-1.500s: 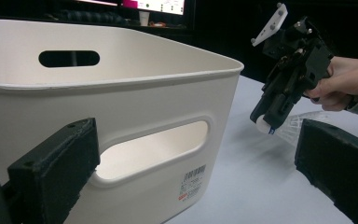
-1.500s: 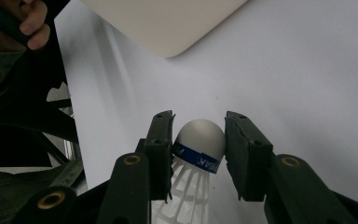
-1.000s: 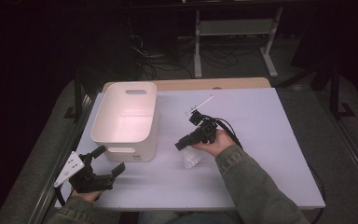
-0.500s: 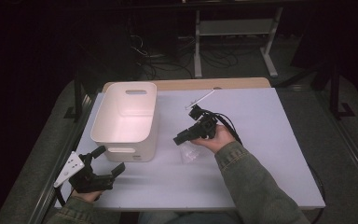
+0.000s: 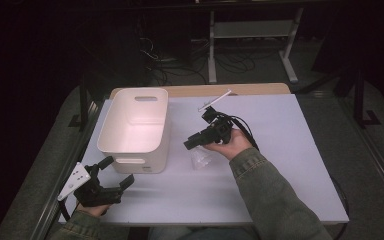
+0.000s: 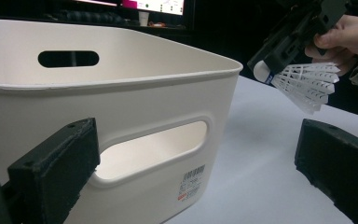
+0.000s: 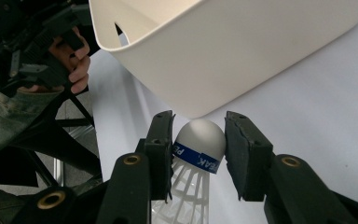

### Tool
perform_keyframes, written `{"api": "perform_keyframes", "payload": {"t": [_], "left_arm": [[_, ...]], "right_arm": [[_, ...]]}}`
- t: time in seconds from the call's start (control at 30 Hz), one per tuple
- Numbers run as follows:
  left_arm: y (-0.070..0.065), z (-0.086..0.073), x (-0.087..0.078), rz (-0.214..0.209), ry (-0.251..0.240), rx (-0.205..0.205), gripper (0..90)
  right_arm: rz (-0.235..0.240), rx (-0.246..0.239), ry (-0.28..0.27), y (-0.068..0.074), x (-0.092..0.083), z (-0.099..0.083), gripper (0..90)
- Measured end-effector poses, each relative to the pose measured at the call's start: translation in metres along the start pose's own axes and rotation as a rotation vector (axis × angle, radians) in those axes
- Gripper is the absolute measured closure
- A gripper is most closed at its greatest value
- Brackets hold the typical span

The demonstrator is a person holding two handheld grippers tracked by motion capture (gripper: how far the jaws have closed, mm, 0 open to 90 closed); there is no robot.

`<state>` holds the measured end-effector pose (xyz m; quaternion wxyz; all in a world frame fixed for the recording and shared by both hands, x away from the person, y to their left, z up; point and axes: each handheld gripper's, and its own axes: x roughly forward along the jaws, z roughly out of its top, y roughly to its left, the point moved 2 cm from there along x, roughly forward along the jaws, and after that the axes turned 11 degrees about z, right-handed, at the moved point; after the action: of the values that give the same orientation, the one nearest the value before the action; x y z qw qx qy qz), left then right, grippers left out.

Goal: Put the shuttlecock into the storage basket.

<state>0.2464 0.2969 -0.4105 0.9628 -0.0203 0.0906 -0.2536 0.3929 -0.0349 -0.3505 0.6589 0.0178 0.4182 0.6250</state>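
In the high view the shuttlecock (image 5: 200,156) is hard to make out: only a pale, see-through skirt hangs under the right gripper (image 5: 191,144), just above the white table (image 5: 290,150), and its cork head is hidden by the dark jaws. The right gripper view makes the grip plain: the two black pads are clamped on the rounded white cork of the shuttlecock (image 7: 199,140), one on each side, with the blue band just below them and the mesh skirt running down out of the bottom edge, cut off. The left gripper view gives the side look, with the right gripper (image 6: 265,70) up at the top right, its body cut by the frame, the person's fingers (image 6: 345,37) around it, and the shuttlecock (image 6: 307,84) with its feather-like skirt fanning away to the right, clear of the table. The white bin (image 5: 135,125) stands on the left part of the table, just beside the held shuttlecock; the high view looks into its bare inside, while the left gripper view shows the near wall of the bin (image 6: 121,93) with a handle slot and a small barcode label low on it. The left gripper (image 5: 115,175) rests at the near left corner, jaws spread apart with nothing between them, pointing at the bin's near wall. A thin white stick (image 5: 215,100) lies at the table's far edge
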Motion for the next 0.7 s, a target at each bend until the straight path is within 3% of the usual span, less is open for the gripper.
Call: {"api": "perform_keyframes", "payload": {"t": [0.23, 0.7], "left_arm": [[0.0, 0.0, 0.0, 0.0, 0.001, 0.002, 0.0], [0.0, 0.0, 0.001, -0.002, -0.006, 0.002, 0.0]], "right_arm": [[0.002, -0.012, -0.017, 0.007, -0.006, 0.011, 62.4], [-0.012, -0.034, -0.026, 0.009, -0.004, 0.025, 62.4]]}}
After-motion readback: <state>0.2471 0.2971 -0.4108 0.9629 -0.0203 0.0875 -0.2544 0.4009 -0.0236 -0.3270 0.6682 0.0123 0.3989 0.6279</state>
